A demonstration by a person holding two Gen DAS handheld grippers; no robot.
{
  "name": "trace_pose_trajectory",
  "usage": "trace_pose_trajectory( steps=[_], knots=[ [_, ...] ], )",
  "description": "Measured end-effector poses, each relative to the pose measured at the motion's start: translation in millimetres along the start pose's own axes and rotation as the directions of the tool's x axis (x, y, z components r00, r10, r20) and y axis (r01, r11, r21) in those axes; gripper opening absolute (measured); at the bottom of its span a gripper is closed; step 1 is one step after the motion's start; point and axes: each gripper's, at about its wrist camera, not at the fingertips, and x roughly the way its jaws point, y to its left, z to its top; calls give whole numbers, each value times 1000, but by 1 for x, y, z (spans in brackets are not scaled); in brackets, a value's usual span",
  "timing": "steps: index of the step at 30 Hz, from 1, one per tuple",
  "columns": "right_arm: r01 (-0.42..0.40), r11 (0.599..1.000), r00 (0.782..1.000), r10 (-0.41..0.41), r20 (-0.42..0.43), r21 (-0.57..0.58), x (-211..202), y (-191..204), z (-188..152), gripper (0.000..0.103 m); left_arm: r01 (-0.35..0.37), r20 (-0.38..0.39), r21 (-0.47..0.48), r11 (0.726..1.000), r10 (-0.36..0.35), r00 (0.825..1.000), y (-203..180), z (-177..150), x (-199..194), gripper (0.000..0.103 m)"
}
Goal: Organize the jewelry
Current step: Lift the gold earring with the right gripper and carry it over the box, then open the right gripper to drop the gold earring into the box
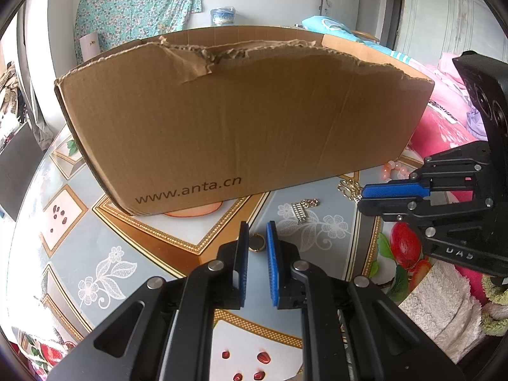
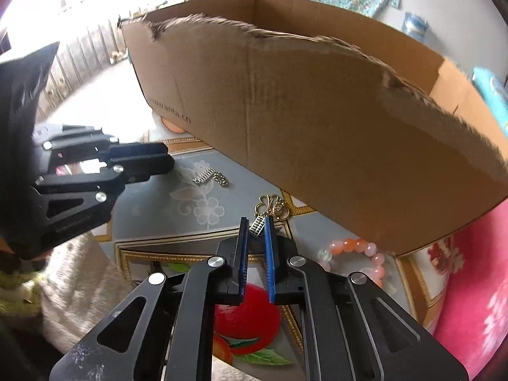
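A floral oilcloth covers the table [image 1: 104,247], where a torn cardboard box [image 1: 241,120] printed www.anta.cn stands. Near it lie a gold ring [image 1: 257,243], a silver charm [image 1: 303,211], a gold pendant [image 2: 271,204] and a pink bead bracelet [image 2: 358,249]. The left hand-held gripper [image 1: 257,231] is nearly together, empty. The right hand-held gripper [image 2: 256,227] pinches a small silver charm [image 2: 257,227]. Pink bedding [image 1: 444,120] lies right; a turquoise floral cloth [image 1: 136,9] hangs on the far wall.

Matt brown cardboard box [image 1: 241,120], torn fuzzy along the top edge. Glossy printed desk [image 1: 95,247] cover. Shiny metal charms [image 2: 211,176], glassy pink beads [image 2: 355,247].
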Motion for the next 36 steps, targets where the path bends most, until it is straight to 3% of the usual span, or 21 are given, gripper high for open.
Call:
trace_pose_trajectory(
  steps=[4,12,18,23,36],
  knots=[
    [31,999,1000,-31,-3,-11,2,8,4,0,0,1,-1,1000,0,1000,0,0,0,11],
    [2,999,1000,-3,26,40,-11,2,5,0,1,4,2,1000,-1,1000,1,0,0,11],
    [-90,985,993,77,93,144,-30,-19,11,0,14,14,-7,1000,-13,1000,4,-1,-1,11],
    [-202,957,970,166,179,207,-43,-34,15,0,36,19,-25,999,-36,999,12,-3,-4,10],
    [-294,927,934,227,277,233,-65,-47,16,0,120,127,-82,989,-109,986,36,2,-48,10]
  ],
)
